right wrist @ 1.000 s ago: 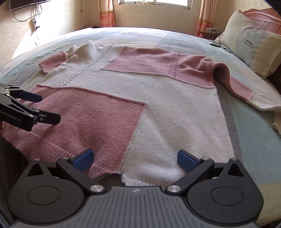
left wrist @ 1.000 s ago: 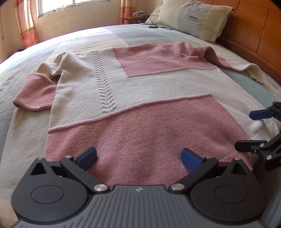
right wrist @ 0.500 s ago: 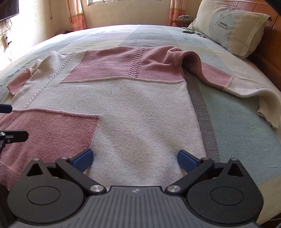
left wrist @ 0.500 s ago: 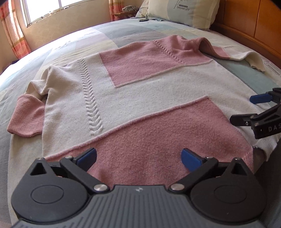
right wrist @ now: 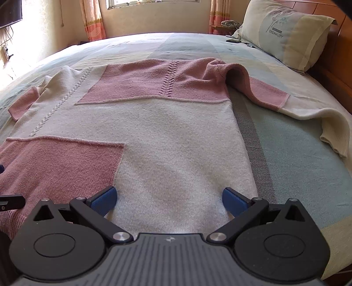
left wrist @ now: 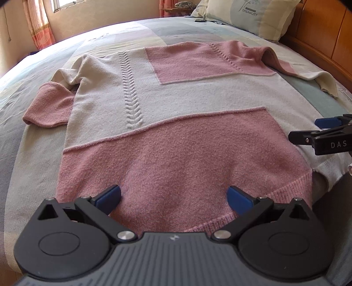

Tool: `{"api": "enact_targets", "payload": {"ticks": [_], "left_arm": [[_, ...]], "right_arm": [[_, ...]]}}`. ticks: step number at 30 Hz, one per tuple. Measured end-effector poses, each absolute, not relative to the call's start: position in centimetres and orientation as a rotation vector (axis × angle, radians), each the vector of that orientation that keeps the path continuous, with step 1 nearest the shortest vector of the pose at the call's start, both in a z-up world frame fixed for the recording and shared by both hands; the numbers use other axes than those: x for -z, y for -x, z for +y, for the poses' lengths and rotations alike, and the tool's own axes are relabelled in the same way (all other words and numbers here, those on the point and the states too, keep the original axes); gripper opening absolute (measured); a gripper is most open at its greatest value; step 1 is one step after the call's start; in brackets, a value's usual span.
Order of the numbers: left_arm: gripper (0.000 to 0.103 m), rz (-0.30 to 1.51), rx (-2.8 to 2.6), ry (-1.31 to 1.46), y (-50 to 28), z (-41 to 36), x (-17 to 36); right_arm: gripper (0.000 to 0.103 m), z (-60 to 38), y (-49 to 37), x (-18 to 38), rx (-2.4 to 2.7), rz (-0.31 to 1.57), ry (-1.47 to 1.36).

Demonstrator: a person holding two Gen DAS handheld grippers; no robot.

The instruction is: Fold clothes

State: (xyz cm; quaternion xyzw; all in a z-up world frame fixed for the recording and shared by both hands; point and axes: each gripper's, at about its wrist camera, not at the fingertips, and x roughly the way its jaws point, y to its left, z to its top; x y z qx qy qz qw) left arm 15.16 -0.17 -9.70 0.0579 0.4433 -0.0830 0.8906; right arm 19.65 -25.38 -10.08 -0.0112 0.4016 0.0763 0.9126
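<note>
A pink and cream knit sweater (left wrist: 176, 105) (right wrist: 167, 132) lies flat on the bed, hem toward me, collar at the far end. Its one sleeve (left wrist: 48, 103) is bunched at the left; the other sleeve (right wrist: 286, 103) trails to the right toward the pillow. My left gripper (left wrist: 173, 198) is open over the pink part of the hem, nothing between its fingers. My right gripper (right wrist: 169, 199) is open over the cream part of the hem, also holding nothing. The right gripper's fingers (left wrist: 323, 134) show at the right edge of the left wrist view.
The sweater rests on a bed with a pastel patchwork cover (right wrist: 297, 158). A pillow (right wrist: 286, 33) leans on the wooden headboard (left wrist: 325, 33) at the far right. Curtains (right wrist: 92, 19) and a window lie beyond the bed. A small dark object (left wrist: 199, 20) lies near the pillow.
Both grippers stayed open. The right gripper swung rightward along the hem from the pink patch to the cream part; the left wrist view shifted slightly and sits closer to the hem.
</note>
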Motion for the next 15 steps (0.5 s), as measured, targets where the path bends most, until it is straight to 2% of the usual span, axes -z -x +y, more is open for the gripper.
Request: {"api": "enact_targets", "payload": {"ticks": [9, 15], "left_arm": [[0.102, 0.861, 0.163, -0.139, -17.9, -1.1, 7.3], [0.102, 0.933, 0.112, -0.122, -20.8, -2.0, 9.1]], "right_arm": [[0.103, -25.3, -19.5, 10.1, -0.153, 0.824, 0.025], [0.103, -25.2, -19.5, 10.1, -0.150, 0.827, 0.025]]}}
